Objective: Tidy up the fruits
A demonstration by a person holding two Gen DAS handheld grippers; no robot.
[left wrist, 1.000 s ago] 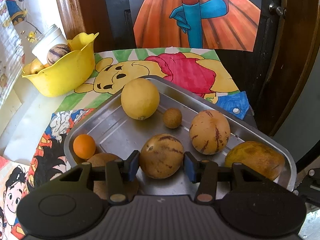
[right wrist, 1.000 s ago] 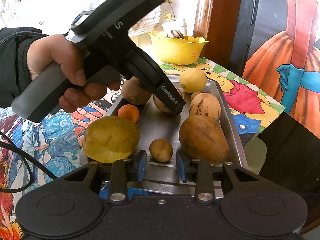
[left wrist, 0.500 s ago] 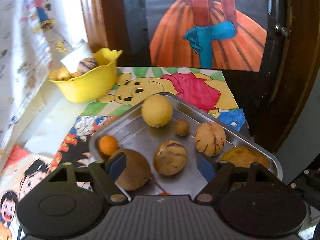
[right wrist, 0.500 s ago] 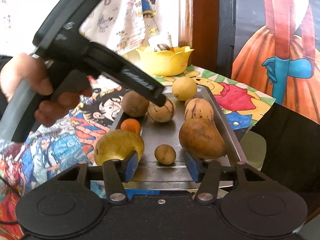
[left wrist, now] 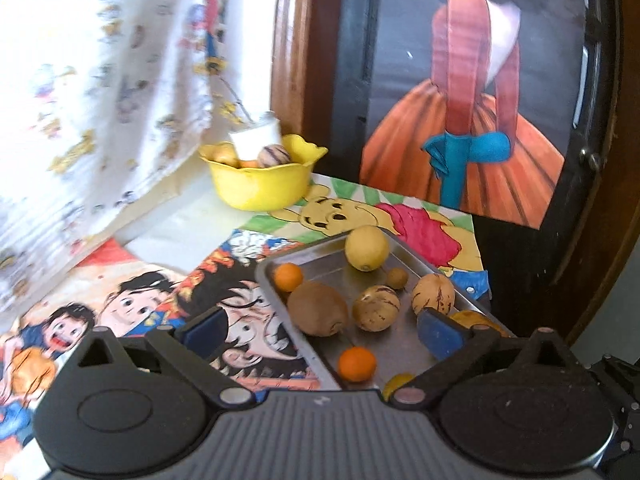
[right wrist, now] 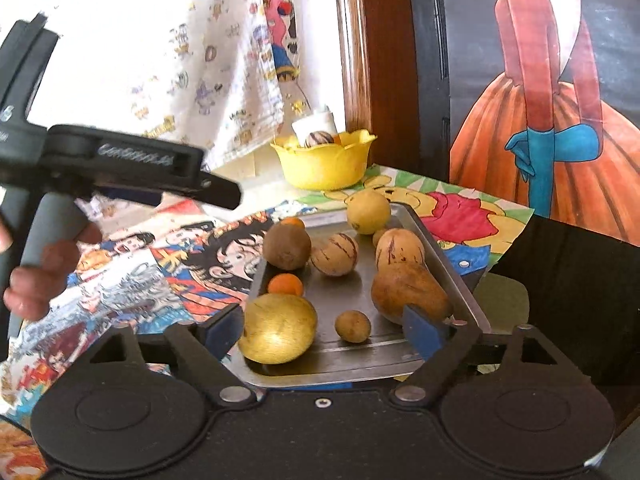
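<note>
Through the left wrist camera, the left gripper (left wrist: 322, 330) is hanging with jaws wide apart and nothing between them. Its right pad is hiding part of a yellow-brown fruit (left wrist: 472, 318) at the metal tray's (left wrist: 276, 304) right rim; the picture is blurring toward the curtain.

Through the right wrist camera, the right gripper (right wrist: 324, 330) is gaping empty over the tray's near edge, flanking the yellow fruit (right wrist: 278, 328) and small brown fruit (right wrist: 352, 326). The yellow bowl (right wrist: 324, 164) is standing well beyond the tray, its contents half hidden.
</note>
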